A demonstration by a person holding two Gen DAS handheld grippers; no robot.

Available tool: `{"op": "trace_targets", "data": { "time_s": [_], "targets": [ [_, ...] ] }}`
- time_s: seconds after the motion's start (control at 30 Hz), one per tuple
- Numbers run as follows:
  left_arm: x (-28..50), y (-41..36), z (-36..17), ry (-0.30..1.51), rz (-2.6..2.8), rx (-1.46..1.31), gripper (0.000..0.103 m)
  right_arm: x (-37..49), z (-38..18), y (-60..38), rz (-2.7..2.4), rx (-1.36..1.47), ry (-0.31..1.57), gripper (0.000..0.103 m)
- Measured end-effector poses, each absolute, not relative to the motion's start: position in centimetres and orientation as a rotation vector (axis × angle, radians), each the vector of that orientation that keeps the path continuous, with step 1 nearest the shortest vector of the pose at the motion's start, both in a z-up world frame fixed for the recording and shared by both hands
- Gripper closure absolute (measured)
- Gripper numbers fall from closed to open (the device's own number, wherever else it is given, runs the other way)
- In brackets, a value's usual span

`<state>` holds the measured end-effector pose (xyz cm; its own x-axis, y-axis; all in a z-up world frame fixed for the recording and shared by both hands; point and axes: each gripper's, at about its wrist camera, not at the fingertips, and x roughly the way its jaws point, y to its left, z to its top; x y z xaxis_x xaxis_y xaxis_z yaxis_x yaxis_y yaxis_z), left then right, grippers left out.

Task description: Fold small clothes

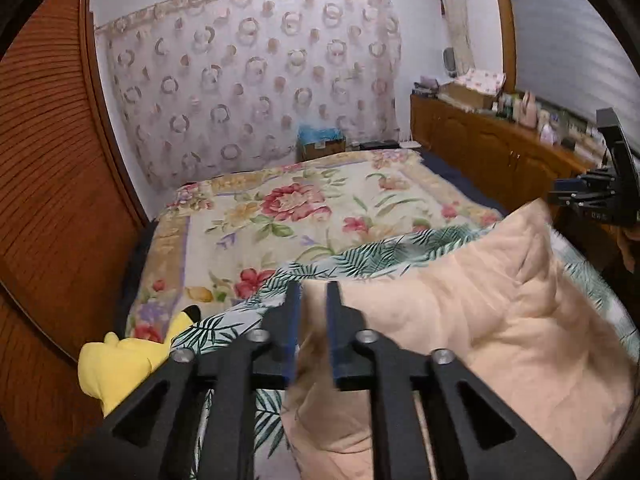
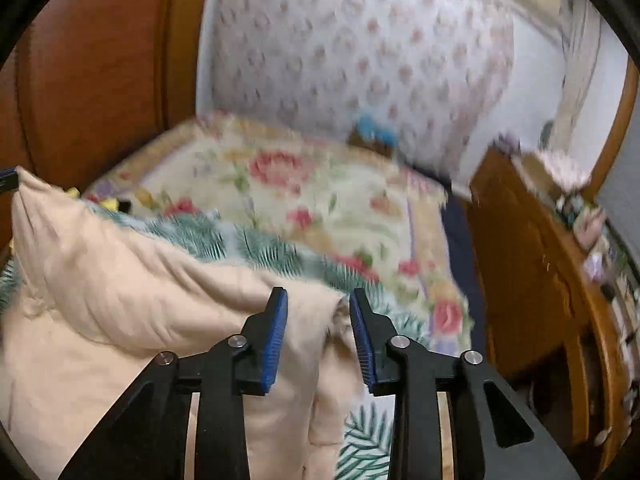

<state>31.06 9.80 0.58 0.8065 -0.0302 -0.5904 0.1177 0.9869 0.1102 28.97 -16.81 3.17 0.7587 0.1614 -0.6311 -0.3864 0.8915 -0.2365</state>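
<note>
Peach garment point(image 1: 460, 320) lies draped between both slightly parted jaws on the bed point(image 1: 280, 208), gripped by neither; released corners may slump, spoiling the fold, if edges land unevenly

Ahead of you the floral bedspread point(image 1: 288, 216) lies flat and open, so you have room to reach. The wooden wardrobe point(image 1: 52, 184) walls off your left, the cluttered dresser point(image 1: 492, 148) your right, and a yellow plush toy point(image 1: 120, 364) sits near-left.
</note>
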Motion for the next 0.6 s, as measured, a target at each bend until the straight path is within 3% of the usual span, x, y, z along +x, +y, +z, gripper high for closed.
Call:
{"op": "trace_targets", "data": {
  "time_s": [0.07, 0.1, 0.17, 0.23, 0.33, 0.6],
  "targets": [
    [30.4, 9.8, -0.2, 0.638, -0.100, 0.140, 0.070, 28.6, 2.0, -16.8, 0.323, -0.362, 0.659, 0.051],
    [30.0, 9.7, -0.4, 0.645, -0.109, 0.134, 0.061, 28.8, 1.8, -16.9, 0.337, -0.355, 0.667, 0.048],
    [29.0, 9.6, -0.8, 0.654, -0.128, 0.139, 0.058, 28.5, 1.8, -18.0, 0.355, -0.338, 0.672, 0.046],
    [28.3, 9.3, -1.3, 0.664, -0.135, 0.151, 0.047, 27.8, 2.2, -20.0, 0.379, -0.314, 0.678, 0.046],
    [27.1, 9.4, -2.2, 0.690, -0.154, 0.143, 0.039, 27.2, 2.8, -21.9, 0.402, -0.287, 0.682, 0.046],
    [24.3, 8.9, -4.7, 0.754, -0.216, 0.092, 0.037, 26.2, -0.1, -26.9, 0.429, -0.194, 0.707, 0.046]
  ]
}}
